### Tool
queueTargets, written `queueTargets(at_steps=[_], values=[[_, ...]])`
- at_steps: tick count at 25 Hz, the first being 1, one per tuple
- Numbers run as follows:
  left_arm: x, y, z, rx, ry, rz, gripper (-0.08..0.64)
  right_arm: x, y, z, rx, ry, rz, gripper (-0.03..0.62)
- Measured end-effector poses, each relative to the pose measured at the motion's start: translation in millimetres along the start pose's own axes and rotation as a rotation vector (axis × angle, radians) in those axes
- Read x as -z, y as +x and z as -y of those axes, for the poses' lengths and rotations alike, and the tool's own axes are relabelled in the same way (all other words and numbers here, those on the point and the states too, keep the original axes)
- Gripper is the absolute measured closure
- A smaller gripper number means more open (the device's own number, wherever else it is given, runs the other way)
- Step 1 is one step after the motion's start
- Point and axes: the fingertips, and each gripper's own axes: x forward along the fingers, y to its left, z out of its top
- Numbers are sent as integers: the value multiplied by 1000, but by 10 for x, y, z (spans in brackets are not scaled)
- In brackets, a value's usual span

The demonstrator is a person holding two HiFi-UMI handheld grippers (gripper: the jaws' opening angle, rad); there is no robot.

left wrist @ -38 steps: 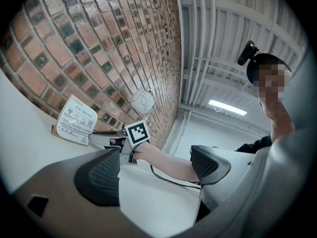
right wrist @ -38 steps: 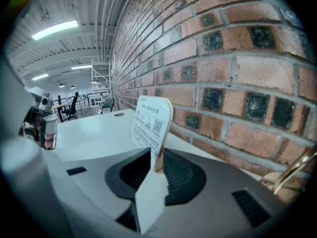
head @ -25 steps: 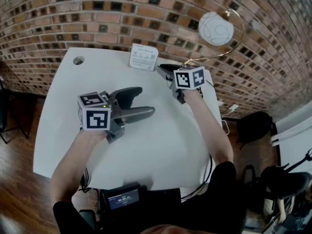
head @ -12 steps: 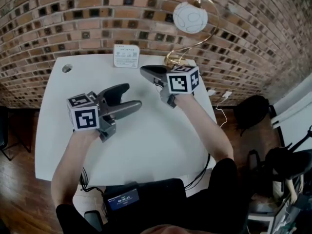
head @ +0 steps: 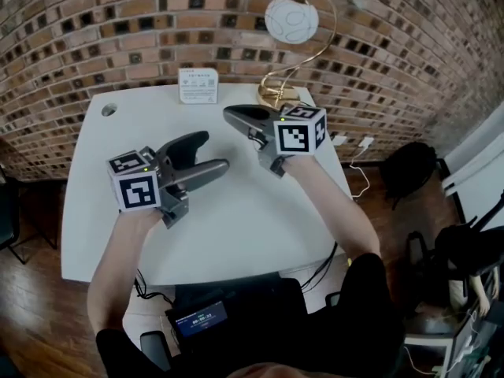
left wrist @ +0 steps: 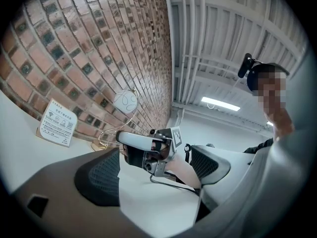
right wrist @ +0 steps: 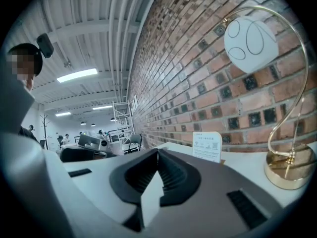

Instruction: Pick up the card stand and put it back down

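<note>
The white card stand [head: 198,85] stands upright at the far edge of the white table [head: 236,227], against the brick wall. It also shows in the left gripper view as the card stand [left wrist: 57,129] and in the right gripper view as the card stand [right wrist: 207,146]. My right gripper [head: 230,116] hovers over the table, to the right of and nearer than the stand, pointing towards it. Its jaws have just been closing and are shut with nothing between them [right wrist: 157,155]. My left gripper [head: 206,154] hangs over the table's middle, open and empty [left wrist: 153,180].
A gold-footed lamp [head: 276,97] with a white globe [head: 291,20] stands right of the stand, close behind the right gripper. A round cable hole [head: 109,109] is at the table's far left corner. A small screen device [head: 201,319] sits at the near edge.
The right gripper has drawn back from beside the card stand and risen, its jaws closing empty. The stand stays on the table. The left gripper has shifted slightly.
</note>
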Motion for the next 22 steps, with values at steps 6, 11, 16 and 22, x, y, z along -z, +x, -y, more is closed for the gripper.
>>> queueTargets(at_steps=[6, 11, 16, 22], values=[[25, 25, 240, 5, 25, -5, 114, -113, -168, -234, -10, -3, 68, 574], [42, 81, 449, 17, 52, -3, 114, -158, -314, -454, -41, 8, 117, 575], [113, 146, 624, 25, 66, -14, 114, -177, -484, -677, -64, -2, 165, 575], [194, 200, 797, 31, 68, -15, 114, -107, -640, -845, -93, 21, 207, 575]])
